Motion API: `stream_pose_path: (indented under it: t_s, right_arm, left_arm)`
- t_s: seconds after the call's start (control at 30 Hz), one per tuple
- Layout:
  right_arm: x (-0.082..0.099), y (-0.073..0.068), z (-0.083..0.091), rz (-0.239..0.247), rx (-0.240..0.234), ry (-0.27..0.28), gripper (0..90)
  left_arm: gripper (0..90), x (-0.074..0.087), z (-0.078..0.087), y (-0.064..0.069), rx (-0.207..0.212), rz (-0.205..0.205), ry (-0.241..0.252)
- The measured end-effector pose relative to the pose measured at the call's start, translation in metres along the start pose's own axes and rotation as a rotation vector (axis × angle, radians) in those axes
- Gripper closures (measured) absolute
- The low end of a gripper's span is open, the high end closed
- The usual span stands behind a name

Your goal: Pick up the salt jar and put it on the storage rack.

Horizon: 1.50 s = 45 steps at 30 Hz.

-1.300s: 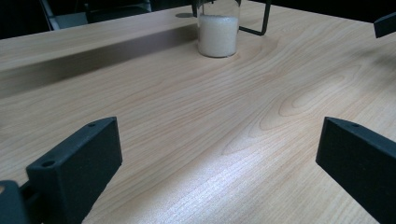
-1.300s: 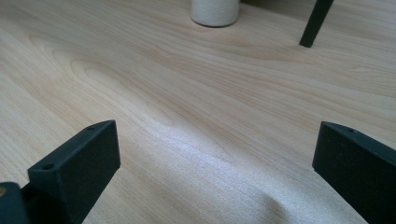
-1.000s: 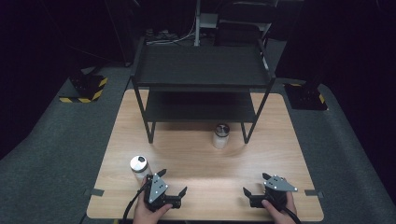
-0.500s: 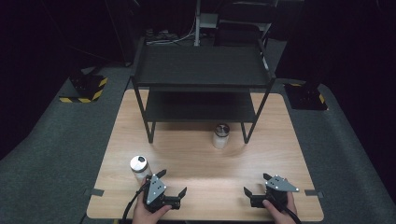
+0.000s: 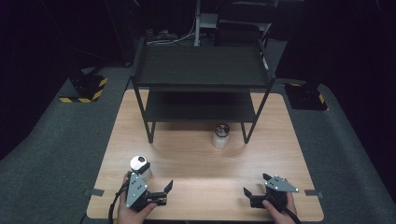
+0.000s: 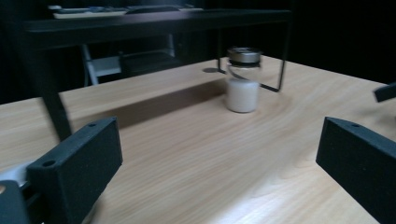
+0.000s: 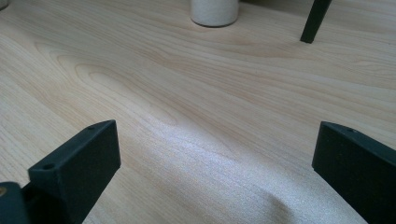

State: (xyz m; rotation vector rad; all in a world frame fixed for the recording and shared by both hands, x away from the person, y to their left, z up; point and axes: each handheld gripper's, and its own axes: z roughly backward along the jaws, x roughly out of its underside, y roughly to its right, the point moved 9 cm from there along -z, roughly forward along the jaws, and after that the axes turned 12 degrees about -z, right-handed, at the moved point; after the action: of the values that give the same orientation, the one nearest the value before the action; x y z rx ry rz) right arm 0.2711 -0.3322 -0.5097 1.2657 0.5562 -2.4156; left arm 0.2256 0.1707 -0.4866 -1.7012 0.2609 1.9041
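Wooden surface (image 5: pixel 196 163) is carrying two jars and a black rack (image 5: pixel 201 84), and both grippers are sitting low at its near edge, jaws spread wide and grasping nothing. The left gripper (image 5: pixel 159 191) is resting just beside the near jar (image 5: pixel 139 167), which is standing upright at its outer side; the left gripper view is looking instead toward the far jar (image 6: pixel 243 79), white-filled and dark-capped, standing by the rack's front right leg. The right gripper (image 5: pixel 254 196) is lying well apart from both jars. Judging by this, the work is only beginning: no reach is under way yet. The next move probably calls for turning the left gripper toward the near jar and closing around its body below the cap.
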Motion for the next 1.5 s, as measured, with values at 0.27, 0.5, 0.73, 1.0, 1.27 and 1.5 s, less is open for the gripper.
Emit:
stream_pose_path:
  t_s: [0.27,0.5,0.73,1.0,1.27,1.5]
  right_arm:
    - [0.001,0.001,0.001,-0.008,-0.007,0.010,0.6]
    - [0.001,0.001,0.001,-0.005,-0.008,0.009,0.6]
    - [0.001,0.001,0.001,-0.006,-0.008,0.011,0.6]
    - [0.001,0.002,0.002,-0.013,-0.009,0.016,0.6]
    - [0.001,0.003,0.002,-0.018,-0.013,0.017,0.6]
    - [0.002,0.004,0.002,-0.029,-0.015,0.024,0.6]
  left_arm:
    - [0.5,0.010,0.011,-0.023,-0.102,0.044,-0.013]
    - [0.5,0.024,0.010,-0.035,-0.153,0.058,-0.066]
    - [1.8,0.040,-0.001,-0.044,-0.151,0.126,-0.144]
    - [20.0,0.050,-0.010,-0.046,-0.141,0.176,-0.186]
    - [29.7,0.050,-0.012,-0.042,-0.140,0.145,-0.183]
    - [30.3,0.048,-0.013,-0.038,-0.164,0.141,-0.192]
